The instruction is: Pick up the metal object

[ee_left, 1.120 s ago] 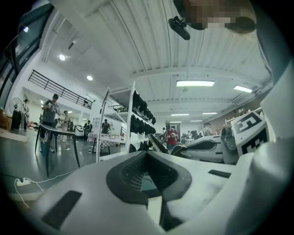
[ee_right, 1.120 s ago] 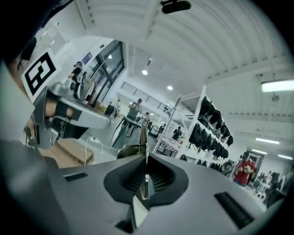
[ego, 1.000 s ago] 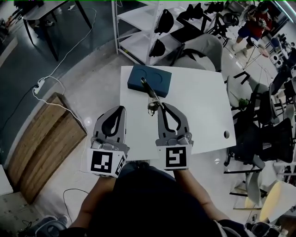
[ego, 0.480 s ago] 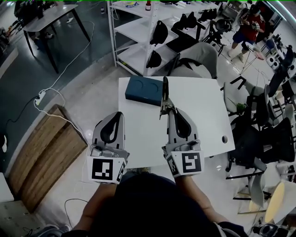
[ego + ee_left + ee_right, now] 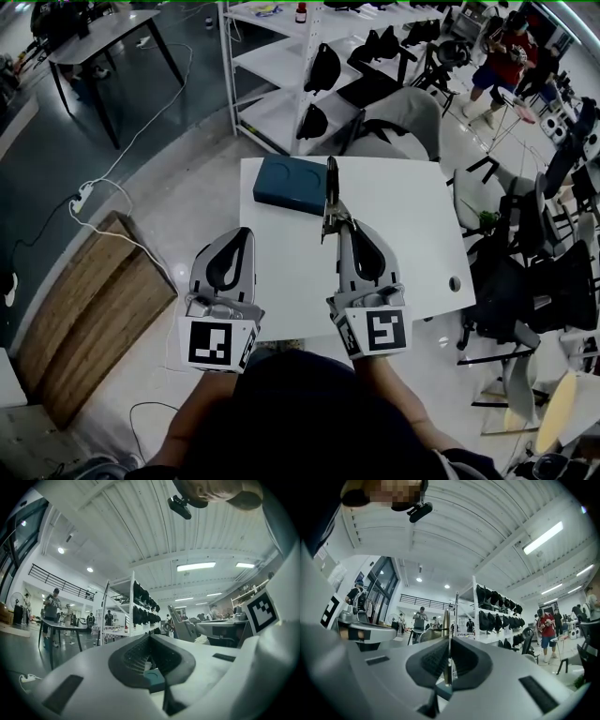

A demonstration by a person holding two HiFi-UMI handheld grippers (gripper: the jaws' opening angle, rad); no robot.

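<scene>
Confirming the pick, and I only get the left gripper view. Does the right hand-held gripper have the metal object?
Observer: Yes. The right hand-held gripper is shut on the metal object, a thin strip standing between its pads.
Operator: Where is it relative to the table?
Observer: In the head view it sticks out ahead of the jaws over the white table, with its far end by the blue box.

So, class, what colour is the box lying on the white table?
Dark teal blue; the box shows best in the head view.
</scene>
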